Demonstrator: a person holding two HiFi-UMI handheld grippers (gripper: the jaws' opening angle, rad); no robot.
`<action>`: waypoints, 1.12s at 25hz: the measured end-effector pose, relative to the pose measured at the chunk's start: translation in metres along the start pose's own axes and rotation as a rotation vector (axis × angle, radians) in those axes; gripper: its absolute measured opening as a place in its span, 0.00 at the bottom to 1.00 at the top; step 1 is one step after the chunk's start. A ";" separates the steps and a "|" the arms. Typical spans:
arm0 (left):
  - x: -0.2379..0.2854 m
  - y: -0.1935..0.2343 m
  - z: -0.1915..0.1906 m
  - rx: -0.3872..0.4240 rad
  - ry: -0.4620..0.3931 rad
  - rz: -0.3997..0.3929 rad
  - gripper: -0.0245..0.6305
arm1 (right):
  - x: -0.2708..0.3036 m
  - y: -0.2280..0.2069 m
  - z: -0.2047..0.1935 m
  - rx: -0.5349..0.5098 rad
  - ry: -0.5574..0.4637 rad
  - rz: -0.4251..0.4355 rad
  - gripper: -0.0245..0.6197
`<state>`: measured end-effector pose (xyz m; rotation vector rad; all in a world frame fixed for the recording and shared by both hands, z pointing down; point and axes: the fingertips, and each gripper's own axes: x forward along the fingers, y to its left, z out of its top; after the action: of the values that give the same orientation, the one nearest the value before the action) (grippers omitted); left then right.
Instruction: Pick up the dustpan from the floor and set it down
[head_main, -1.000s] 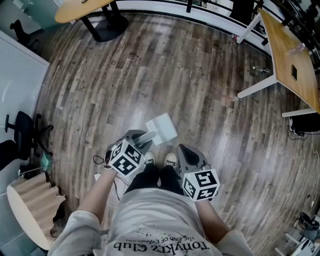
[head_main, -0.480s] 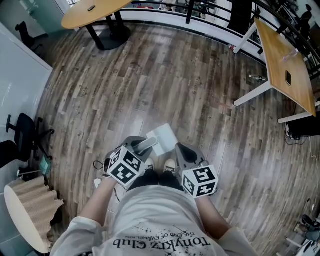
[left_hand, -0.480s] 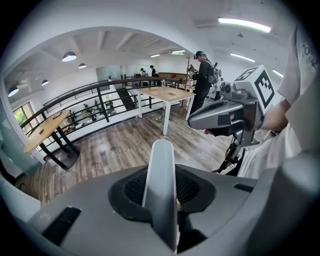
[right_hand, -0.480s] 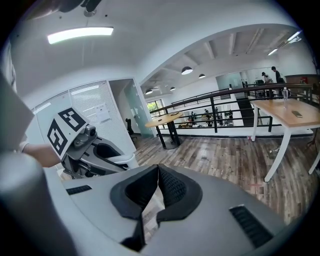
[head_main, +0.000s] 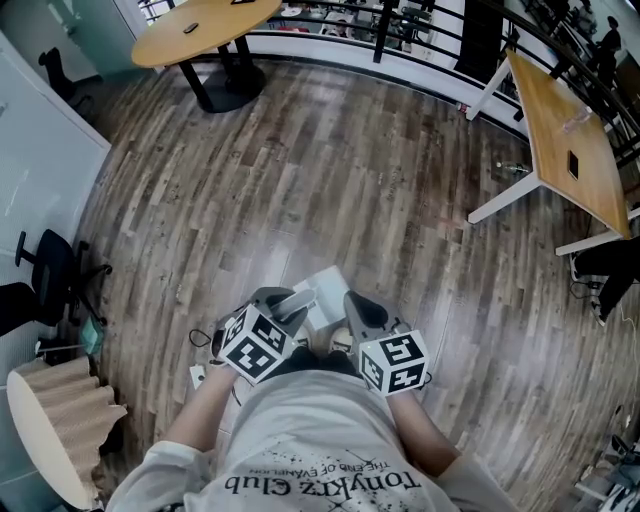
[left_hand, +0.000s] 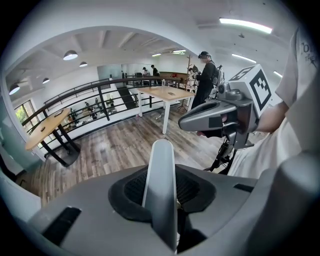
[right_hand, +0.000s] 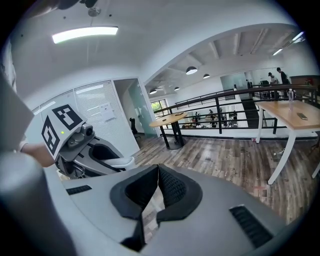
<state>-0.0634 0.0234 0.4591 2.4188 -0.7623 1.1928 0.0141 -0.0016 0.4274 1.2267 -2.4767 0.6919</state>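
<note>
The dustpan (head_main: 326, 289) is white with a pale grey handle (left_hand: 161, 185). It hangs above the wooden floor (head_main: 330, 170), right in front of the person's shoes. My left gripper (head_main: 291, 304) is shut on the handle, and in the left gripper view the handle (left_hand: 161, 185) runs up between the black pads (left_hand: 132, 189). My right gripper (head_main: 353, 304) hovers just right of the pan without touching it. In the right gripper view its jaws (right_hand: 156, 192) are shut with nothing between them, and the left gripper (right_hand: 85, 150) shows at the left.
A round wooden table (head_main: 205, 20) stands far left by a black railing (head_main: 400, 25). A long desk on white legs (head_main: 565, 140) is at the right. An office chair (head_main: 45, 275) and a ribbed beige object (head_main: 55, 400) are at the left. A person (left_hand: 205, 80) stands far off.
Both grippers have risen, the left one carrying the dustpan. The pan now sits closer in to the grippers and the person's feet, and the floor looks farther away.
</note>
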 end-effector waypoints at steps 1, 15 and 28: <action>-0.002 0.001 -0.001 -0.001 0.000 0.000 0.22 | 0.000 0.001 0.001 0.000 -0.002 0.000 0.08; -0.003 0.009 -0.001 -0.009 0.001 0.008 0.22 | 0.003 0.005 0.006 0.001 -0.006 0.003 0.08; -0.006 0.015 0.003 -0.006 -0.010 0.014 0.22 | 0.003 0.008 0.008 0.005 -0.010 0.000 0.08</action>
<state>-0.0733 0.0120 0.4528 2.4196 -0.7858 1.1830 0.0055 -0.0041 0.4200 1.2347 -2.4843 0.6948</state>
